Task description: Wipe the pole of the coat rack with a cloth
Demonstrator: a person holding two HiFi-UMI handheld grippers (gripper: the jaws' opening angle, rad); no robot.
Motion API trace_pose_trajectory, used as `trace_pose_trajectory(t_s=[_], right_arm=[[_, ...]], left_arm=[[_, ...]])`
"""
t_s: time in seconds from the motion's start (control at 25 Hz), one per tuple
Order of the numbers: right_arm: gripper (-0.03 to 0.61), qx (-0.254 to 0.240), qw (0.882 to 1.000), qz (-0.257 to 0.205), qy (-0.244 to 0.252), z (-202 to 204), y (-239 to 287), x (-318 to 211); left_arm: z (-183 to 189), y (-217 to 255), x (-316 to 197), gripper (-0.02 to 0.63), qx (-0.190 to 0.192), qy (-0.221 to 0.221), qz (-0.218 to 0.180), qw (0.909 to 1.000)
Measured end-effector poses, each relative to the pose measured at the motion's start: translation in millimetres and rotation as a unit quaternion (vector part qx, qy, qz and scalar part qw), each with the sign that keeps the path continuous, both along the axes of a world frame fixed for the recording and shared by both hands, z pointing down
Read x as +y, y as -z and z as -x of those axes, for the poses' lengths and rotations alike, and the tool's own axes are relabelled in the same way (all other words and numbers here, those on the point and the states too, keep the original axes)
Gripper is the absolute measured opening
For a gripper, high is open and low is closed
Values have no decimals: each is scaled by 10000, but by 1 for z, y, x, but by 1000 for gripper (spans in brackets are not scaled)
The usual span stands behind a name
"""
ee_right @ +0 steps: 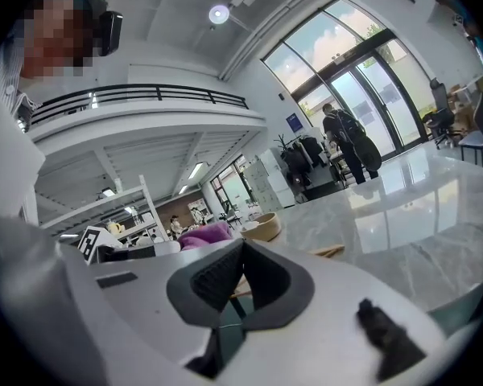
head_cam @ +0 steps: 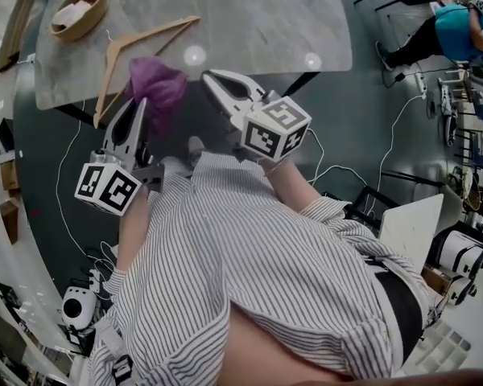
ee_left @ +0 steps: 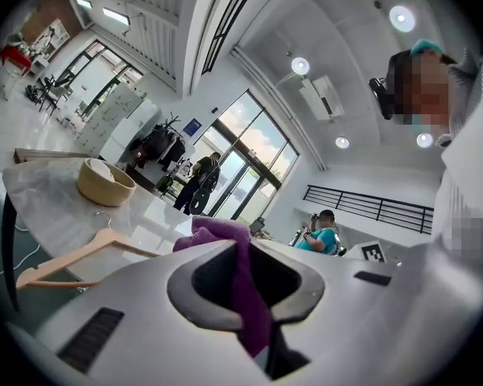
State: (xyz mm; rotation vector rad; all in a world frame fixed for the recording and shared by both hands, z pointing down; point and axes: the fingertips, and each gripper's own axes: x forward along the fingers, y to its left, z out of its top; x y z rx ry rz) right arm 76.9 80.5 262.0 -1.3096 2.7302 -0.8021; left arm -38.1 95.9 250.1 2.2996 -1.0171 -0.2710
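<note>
A purple cloth [head_cam: 158,87] bunches at the tip of my left gripper [head_cam: 138,108], which is shut on it just off the near edge of the table. In the left gripper view a strip of the cloth [ee_left: 250,296] runs down between the jaws of the left gripper [ee_left: 240,244] and spills over their tips. My right gripper [head_cam: 210,77] is held beside it to the right, shut and holding nothing; the right gripper [ee_right: 241,244] shows its pads meeting. No coat rack pole stands near either gripper.
A marble table [head_cam: 249,22] lies ahead with a wooden hanger [head_cam: 137,43] and a wooden bowl [head_cam: 79,10] on it. Cables trail over the dark floor [head_cam: 346,119]. A person in teal [head_cam: 455,26] sits far right. A rack of dark coats [ee_left: 159,143] stands far off by the glass doors.
</note>
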Motion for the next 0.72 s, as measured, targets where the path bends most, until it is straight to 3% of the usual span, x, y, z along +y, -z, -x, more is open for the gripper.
trace_pose_trajectory(t_s=[0.36,0.56,0.72], right_arm=[[14,-39,9998,196,10,4,-15,-35],[14,-75,9993,368,-74,7,-23,-60],[14,134,9996,245,-35,13,-16,-88]], left_arm=[[9,-16,-29,49,-59,77,244,9997],[5,-21,-55,49,-44,-105,341,9994],[2,-17,-83,49,-36,-240,329,9992]])
